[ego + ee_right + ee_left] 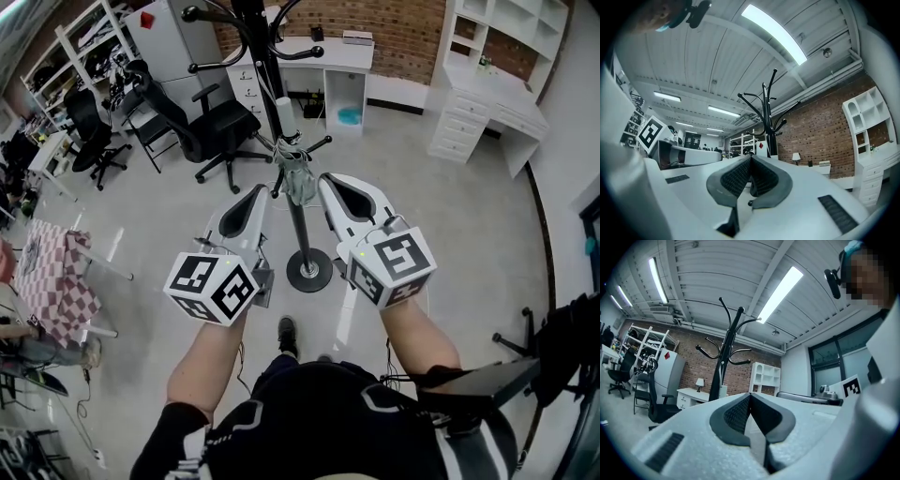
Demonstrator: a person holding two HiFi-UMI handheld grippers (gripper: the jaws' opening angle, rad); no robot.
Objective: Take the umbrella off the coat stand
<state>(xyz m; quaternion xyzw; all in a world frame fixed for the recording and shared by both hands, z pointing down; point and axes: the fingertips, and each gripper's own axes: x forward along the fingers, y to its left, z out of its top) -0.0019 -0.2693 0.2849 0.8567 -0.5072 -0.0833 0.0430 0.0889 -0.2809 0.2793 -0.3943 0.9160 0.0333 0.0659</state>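
**Item 1: umbrella**. Folded, grey-green. It hangs close against the pole of the coat stand, approx. mid-height, by a short lower hook. A pale cylinder just above it looks like the handle. We can't tell how it's caught on the hook. Neither tool touches it.

**Item 2: coat stand.** Black, upright, w/ a round base on the floor and curved hooks at the top. It shows ahead in both gripper views.

**Item 3: left gripper**. Jaws pressed together, nothing between them. It sits just left of the umbrella, apart from it.

**Item 4: right gripper**. Jaws likewise clenched on nothing. It sits just right of the umbrella, apart from it.

**Item 5: surroundings.** Office chair behind the stand. White desk against the brick wall. All well apart from the work.

**Step in hand (our judgement):** approach only; no grasp made yet.

**How we do it well:**
- Spread one gripper's jaws before closing in, since shut jaws would only knock the umbrella.
- Grip the firm part (handle or tightly rolled body), not loose fabric.
- Lift up and outward along the hook so the loop or handle slides free.
- Don't tug sideways, as the stand could tip.
- Keep the 2nd gripper near the pole, ready to steady it.
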